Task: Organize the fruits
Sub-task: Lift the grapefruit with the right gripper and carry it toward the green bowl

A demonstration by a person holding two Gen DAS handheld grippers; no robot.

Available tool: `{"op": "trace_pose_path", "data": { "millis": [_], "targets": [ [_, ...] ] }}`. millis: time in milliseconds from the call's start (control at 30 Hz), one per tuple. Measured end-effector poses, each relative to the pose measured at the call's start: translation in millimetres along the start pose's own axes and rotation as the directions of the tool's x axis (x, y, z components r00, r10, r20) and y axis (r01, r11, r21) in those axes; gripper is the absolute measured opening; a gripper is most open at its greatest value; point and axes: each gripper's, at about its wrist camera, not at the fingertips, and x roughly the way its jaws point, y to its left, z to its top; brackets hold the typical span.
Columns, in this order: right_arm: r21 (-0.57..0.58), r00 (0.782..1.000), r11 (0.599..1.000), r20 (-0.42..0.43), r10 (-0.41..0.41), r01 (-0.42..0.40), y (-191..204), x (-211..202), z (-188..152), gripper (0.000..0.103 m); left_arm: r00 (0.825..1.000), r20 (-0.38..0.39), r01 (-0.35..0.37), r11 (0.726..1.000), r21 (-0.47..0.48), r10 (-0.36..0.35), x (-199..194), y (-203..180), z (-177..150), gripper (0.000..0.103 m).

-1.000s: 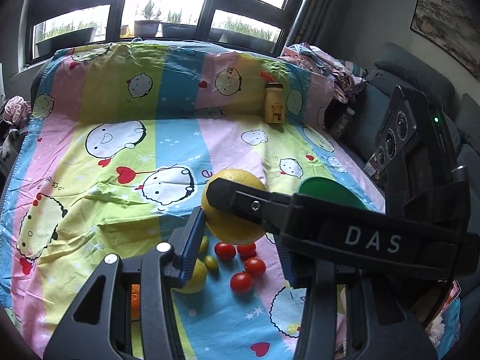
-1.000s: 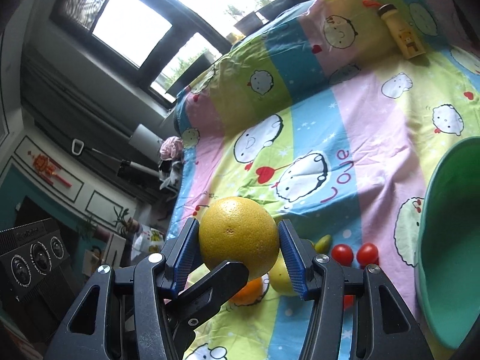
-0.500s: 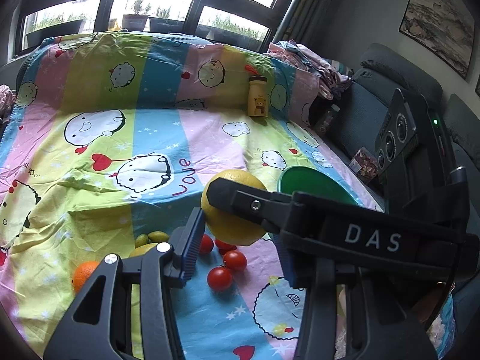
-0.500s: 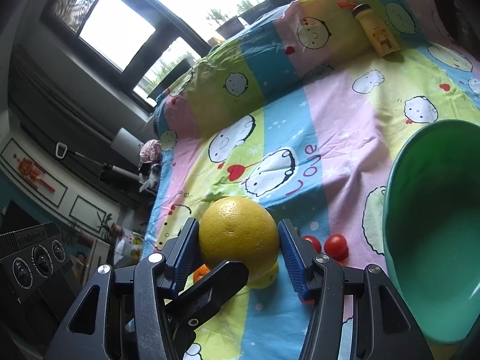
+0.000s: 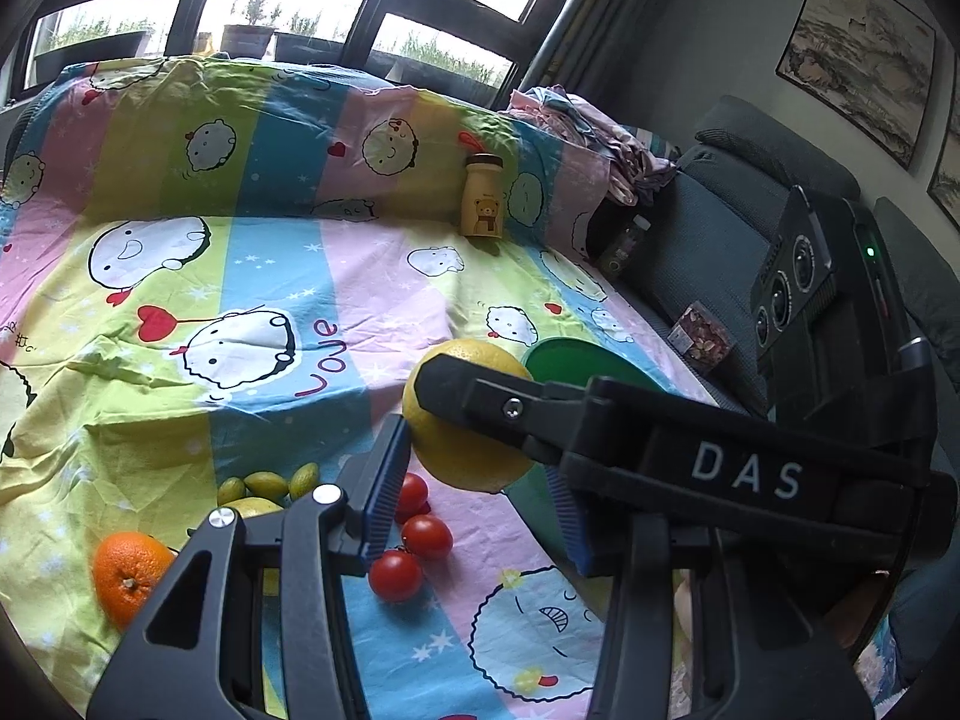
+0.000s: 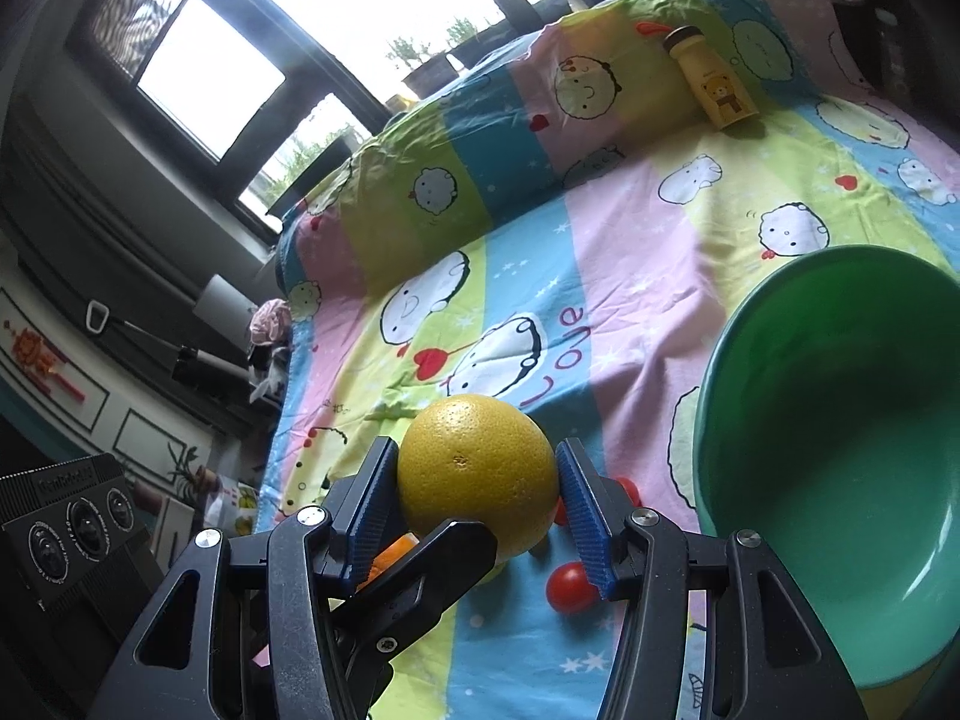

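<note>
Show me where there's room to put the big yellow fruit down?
The round green plastic bowl looks bare inside. Bare sheet lies between the yellow bear bottle and the fruit. Near the red cherry tomatoes and round orange it's crowded.

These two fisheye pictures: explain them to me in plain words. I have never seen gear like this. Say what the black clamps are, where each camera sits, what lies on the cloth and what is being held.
No robot here: a person carries a hand-held two-finger clamp in each hand, with a camera on each looking forward along its fingers.

The right camera shows the right gripper, its blue pads pressed on both sides of a big yellow grapefruit, held above the cartoon bedsheet. Beside it sits an empty green bowl.

The left camera shows the left gripper open and holding nothing; the black bar marked DAS crossing its view is the other clamp, carrying the same grapefruit.

On the sheet lie an orange, cherry tomatoes, small green fruits and, at the far end, a standing yellow bear bottle.
</note>
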Motion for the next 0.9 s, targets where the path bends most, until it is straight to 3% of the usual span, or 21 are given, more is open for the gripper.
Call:
{"op": "trace_pose_path", "data": {
  "millis": [900],
  "targets": [
    [0.070,0.996,0.997,0.090,-0.025,0.019,-38.1,-37.9,10.7,0.056,0.998,-0.026,0.058,0.993,0.103,-0.056,26.3,-45.6,11.1,0.045]
  ]
}}
